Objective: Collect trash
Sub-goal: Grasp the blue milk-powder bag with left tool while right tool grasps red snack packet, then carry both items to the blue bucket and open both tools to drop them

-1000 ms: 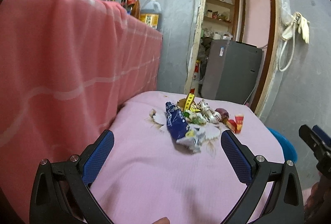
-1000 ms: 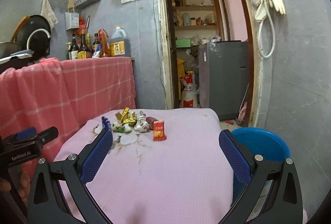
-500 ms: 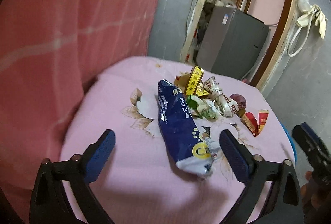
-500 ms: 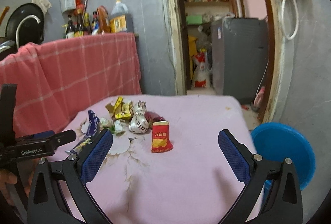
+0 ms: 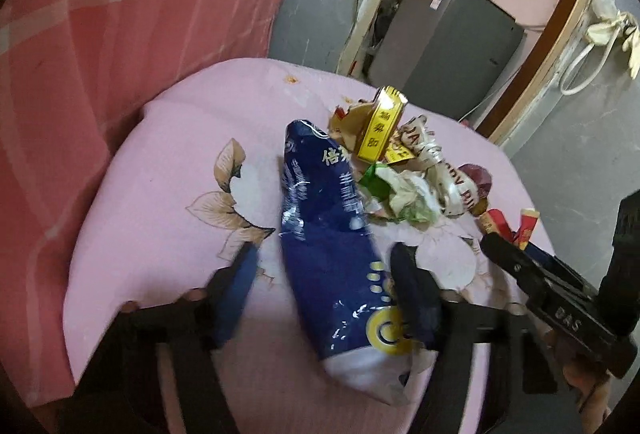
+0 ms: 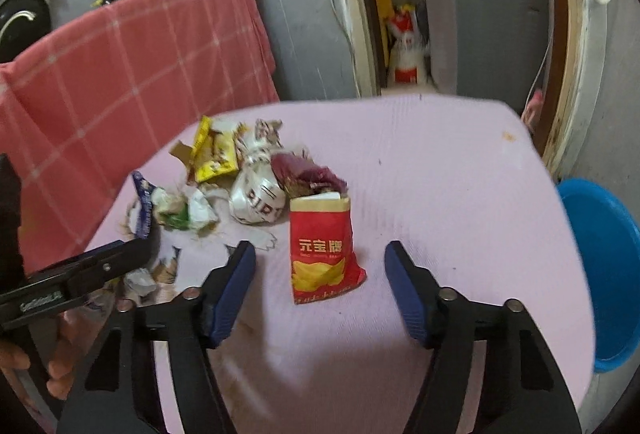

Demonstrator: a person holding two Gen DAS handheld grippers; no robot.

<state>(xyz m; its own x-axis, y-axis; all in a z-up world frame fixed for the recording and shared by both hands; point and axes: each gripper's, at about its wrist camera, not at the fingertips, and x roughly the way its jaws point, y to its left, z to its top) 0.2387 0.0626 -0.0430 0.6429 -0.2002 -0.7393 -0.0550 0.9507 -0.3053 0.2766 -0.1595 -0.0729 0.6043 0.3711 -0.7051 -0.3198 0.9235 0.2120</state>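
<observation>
A pile of trash lies on a table with a pink cloth [image 5: 168, 193]. A long blue snack bag [image 5: 328, 246] lies nearest my left gripper [image 5: 324, 286], which is open with its fingers on either side of the bag's near end. Behind it are a yellow box [image 5: 380, 125], crumpled white and green wrappers [image 5: 404, 189] and a white printed bag [image 6: 256, 193]. A red chip packet [image 6: 322, 250] stands just ahead of my open right gripper [image 6: 320, 274], between its fingers. A purple wrapper [image 6: 304, 173] lies behind it.
A blue plastic basin [image 6: 604, 266] stands on the floor right of the table. A red checked cloth [image 5: 120, 13] hangs over a counter at the left. A grey cabinet [image 5: 444, 37] stands in the doorway behind.
Both grippers have moved forward and down toward the trash. The left one now straddles the blue bag. The right one has closed in on the red packet.
</observation>
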